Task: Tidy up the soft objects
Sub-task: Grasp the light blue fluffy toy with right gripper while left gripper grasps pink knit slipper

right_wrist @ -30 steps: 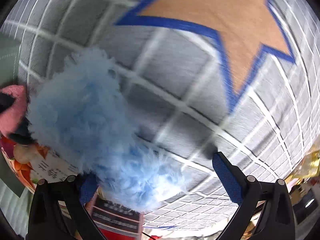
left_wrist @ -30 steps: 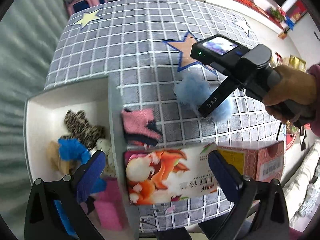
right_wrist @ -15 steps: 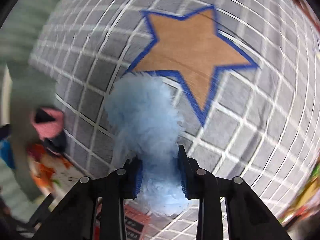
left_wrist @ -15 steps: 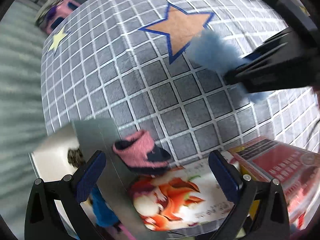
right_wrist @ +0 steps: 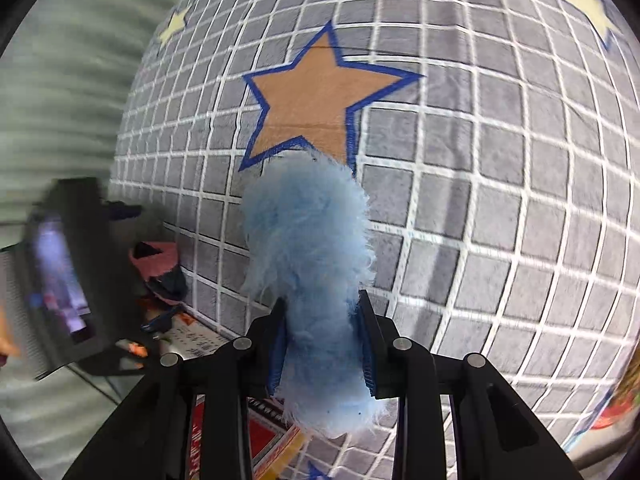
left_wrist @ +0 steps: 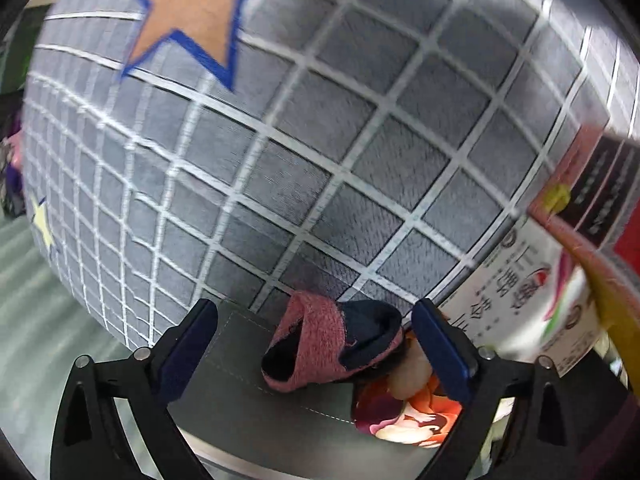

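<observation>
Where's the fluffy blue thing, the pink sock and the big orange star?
Fluffy blue thing [right_wrist: 308, 232]: right wrist view, its upper fluff.
Pink sock [left_wrist: 320, 344]: left wrist view, pink knit middle.
Orange star [right_wrist: 316, 100]: right wrist view, its centre.

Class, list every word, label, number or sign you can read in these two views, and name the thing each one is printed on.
Large Chinese characters on the tissue box: too blurred to read.
Small white print on its dark red panel: too blurred.
Print on the same box in the right wrist view: too small.
Nothing else carries text.
</observation>
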A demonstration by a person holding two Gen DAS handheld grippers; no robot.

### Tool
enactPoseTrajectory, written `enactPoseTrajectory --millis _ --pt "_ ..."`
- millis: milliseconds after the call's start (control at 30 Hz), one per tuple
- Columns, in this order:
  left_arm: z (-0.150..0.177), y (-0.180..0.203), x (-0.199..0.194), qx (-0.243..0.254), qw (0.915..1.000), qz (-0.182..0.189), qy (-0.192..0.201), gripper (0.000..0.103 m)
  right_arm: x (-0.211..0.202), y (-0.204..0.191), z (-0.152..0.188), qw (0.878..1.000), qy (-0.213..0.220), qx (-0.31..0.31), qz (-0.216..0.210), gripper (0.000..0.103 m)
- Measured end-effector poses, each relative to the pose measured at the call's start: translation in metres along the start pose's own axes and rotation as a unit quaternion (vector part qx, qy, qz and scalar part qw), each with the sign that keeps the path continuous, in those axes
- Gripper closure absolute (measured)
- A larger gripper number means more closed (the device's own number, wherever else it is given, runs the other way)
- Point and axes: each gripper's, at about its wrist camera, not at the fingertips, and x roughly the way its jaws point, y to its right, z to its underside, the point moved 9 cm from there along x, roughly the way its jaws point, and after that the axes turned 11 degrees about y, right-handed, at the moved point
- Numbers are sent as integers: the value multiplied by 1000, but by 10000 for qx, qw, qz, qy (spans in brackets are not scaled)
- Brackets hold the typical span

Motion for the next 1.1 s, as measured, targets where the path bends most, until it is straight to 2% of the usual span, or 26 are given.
enactPoseTrajectory --millis 100,167,233,267,333,400,500,733,833,1100 --pt "4 5 13 10 9995 174 -267 12 -7 -1 3 9996 126 211 -106 70" --pt "8 8 19 -146 9981 397 -442 21 -13 2 6 9992 206 312 -165 70" --pt "12 9 25 -388 9958 571 -600 49 -21 5 9 9985 286 409 -214 70" --pt "15 10 27 -485 9942 667 -690 52 -26 7 10 9982 322 458 -233 70" --pt "15 13 25 -481 9942 714 -646 70 -30 10 10 9973 392 560 -269 70" --pt "14 13 21 -544 9946 679 -560 77 -35 13 11 9965 459 641 -285 70" --pt "12 10 10 -925 9929 709 -243 91 -42 12 11 9952 574 736 -298 70" --pt "10 8 -19 -1584 9836 666 550 91 -62 18 19 9929 817 845 -188 70" --pt "15 3 -28 -1824 9775 639 840 96 -67 18 22 9921 855 911 -145 70" --pt "29 -14 -73 -2448 9513 594 1777 97 -83 14 28 9898 1034 975 -28 70"
